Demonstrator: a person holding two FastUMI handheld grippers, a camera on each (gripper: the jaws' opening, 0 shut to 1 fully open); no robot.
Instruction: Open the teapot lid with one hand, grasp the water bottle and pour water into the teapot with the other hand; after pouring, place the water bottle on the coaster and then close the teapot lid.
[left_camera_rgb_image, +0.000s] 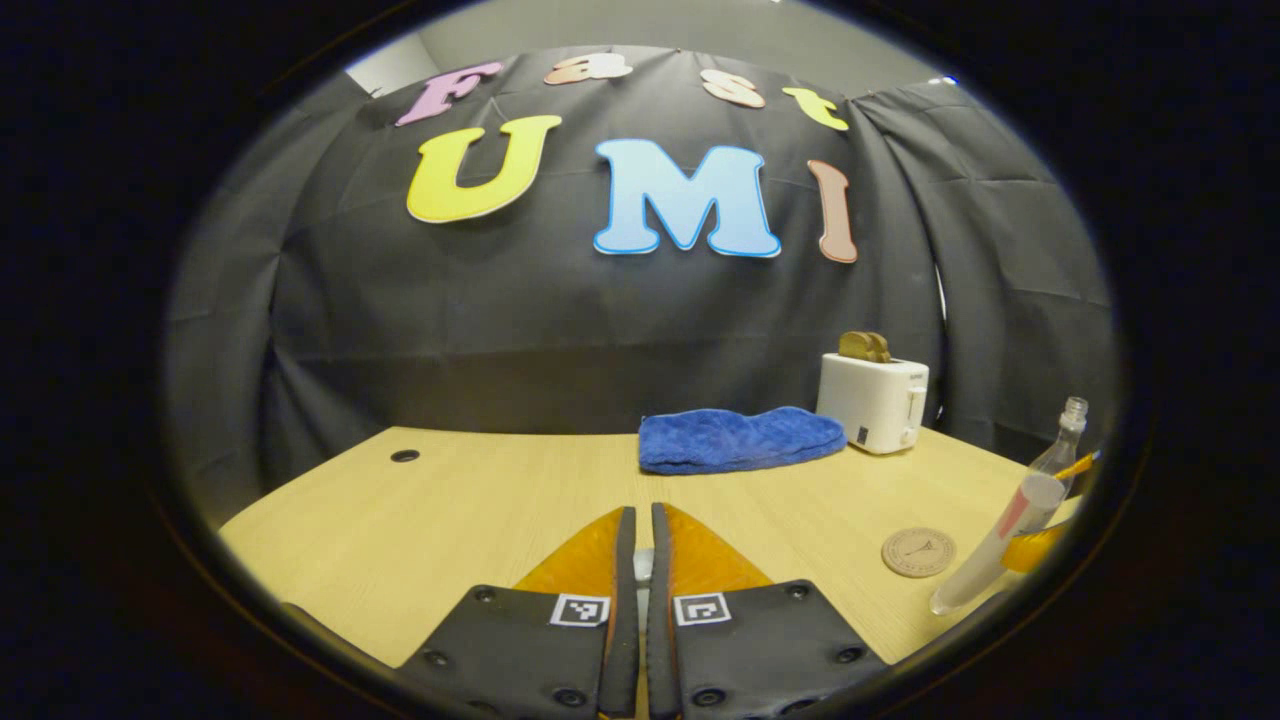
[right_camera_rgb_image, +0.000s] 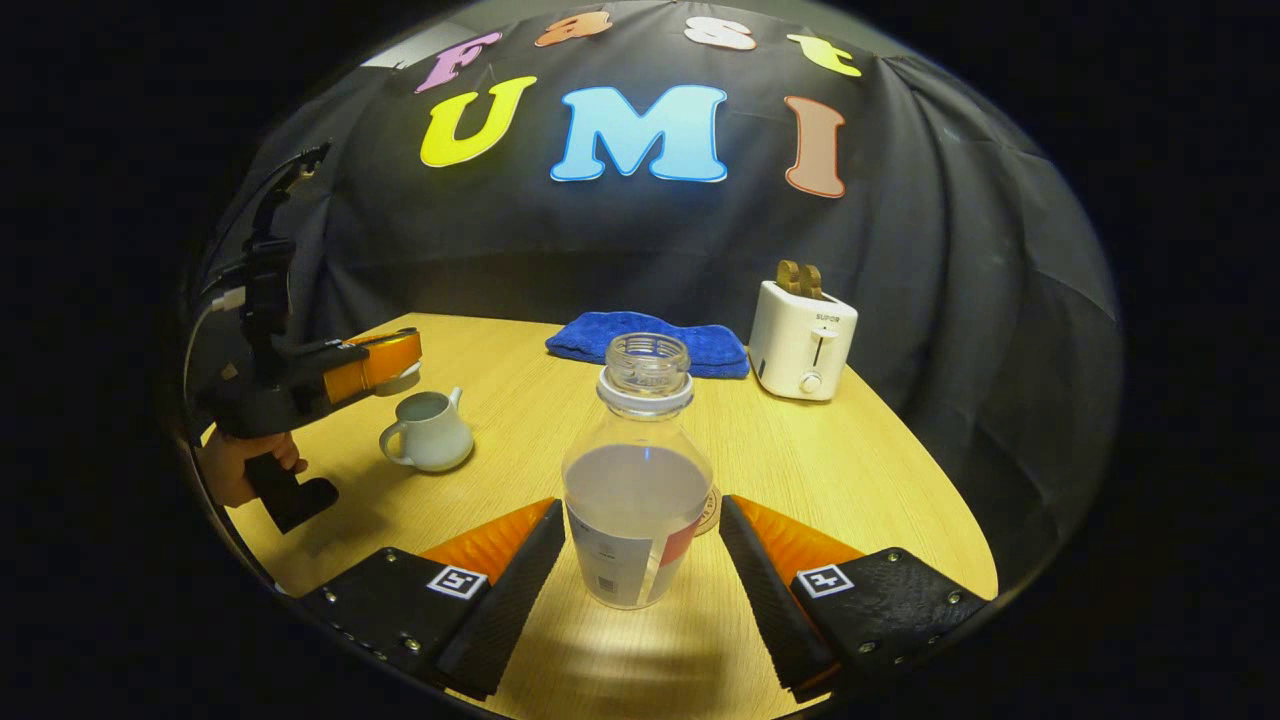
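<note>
Left gripper view: the left gripper (left_camera_rgb_image: 637, 560) is pinching a small pale object, likely the lid; the water bottle (left_camera_rgb_image: 1010, 530) is standing right of the coaster (left_camera_rgb_image: 918, 552).

Right gripper view: the right gripper (right_camera_rgb_image: 640, 560) is spreading wide around the bottle, untouching; the teapot (right_camera_rgb_image: 430, 430) is sitting uncovered. Bottle is likely slick, half-full; grip mid-body.

Water bottle (right_camera_rgb_image: 638, 480) upright between spread right gripper (right_camera_rgb_image: 642, 560) fingers (uncapped), teapot (right_camera_rgb_image: 428, 430) lidless

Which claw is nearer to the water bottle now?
Right. The right claw is open with the water bottle between its fingers. The left claw is farther off, above the teapot.
</note>
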